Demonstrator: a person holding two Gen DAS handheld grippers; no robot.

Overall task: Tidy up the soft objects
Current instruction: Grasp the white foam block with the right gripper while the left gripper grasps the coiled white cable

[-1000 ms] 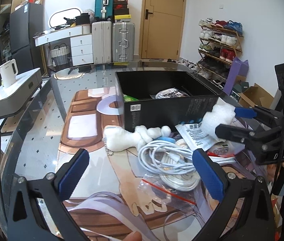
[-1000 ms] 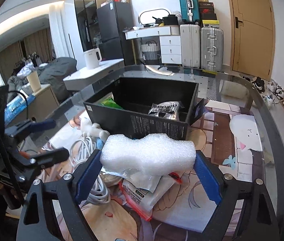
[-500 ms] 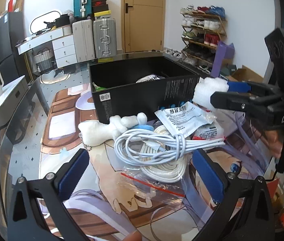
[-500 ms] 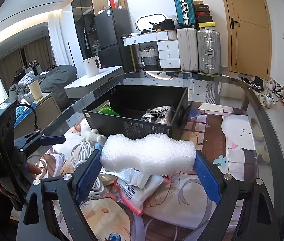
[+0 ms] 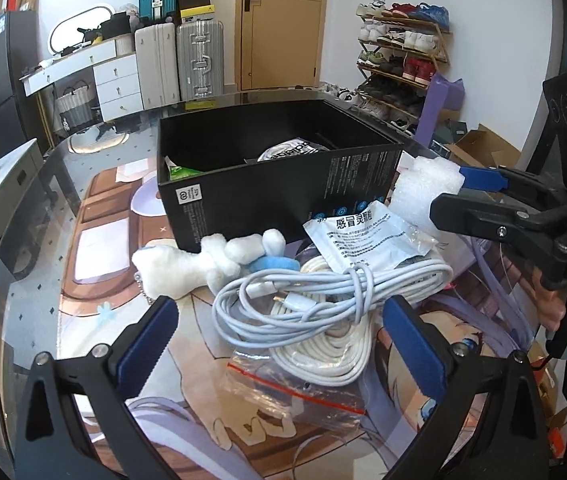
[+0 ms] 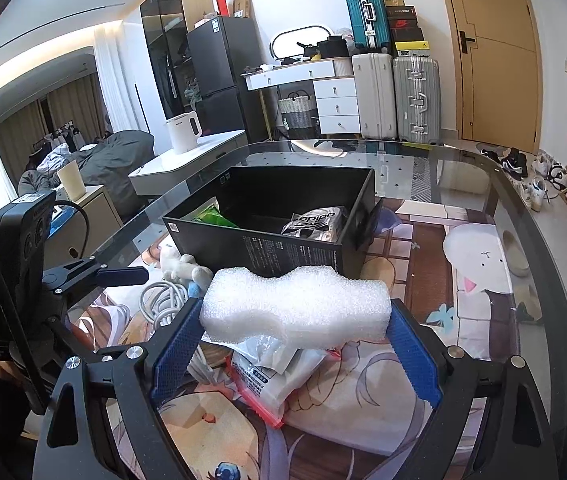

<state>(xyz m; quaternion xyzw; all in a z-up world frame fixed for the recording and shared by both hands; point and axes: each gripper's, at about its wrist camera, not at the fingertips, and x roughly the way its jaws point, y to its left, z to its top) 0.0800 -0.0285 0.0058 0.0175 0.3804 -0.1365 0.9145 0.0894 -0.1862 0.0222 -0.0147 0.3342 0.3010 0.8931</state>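
Note:
My right gripper [image 6: 295, 344] is shut on a white foam block [image 6: 295, 308] and holds it above the table, just short of the black box [image 6: 275, 248]; the block also shows in the left wrist view [image 5: 423, 188]. The box [image 5: 275, 196] holds an adidas bag [image 6: 315, 224] and a green packet [image 6: 213, 216]. My left gripper [image 5: 279, 340] is open and empty, low over coiled white cables [image 5: 323, 292]. A white plush toy [image 5: 187, 264] lies beside the box.
A white medicine sachet [image 5: 367, 236] and a clear zip bag [image 5: 299, 380] lie by the cables. More packets [image 6: 271, 372] lie under the foam block. The glass table edge [image 6: 531, 248] curves on the right. Suitcases [image 6: 395, 96] stand far behind.
My right gripper has lifted the foam block higher and drawn back a little from the box. My left gripper has swung right, so the cables sit between its fingers.

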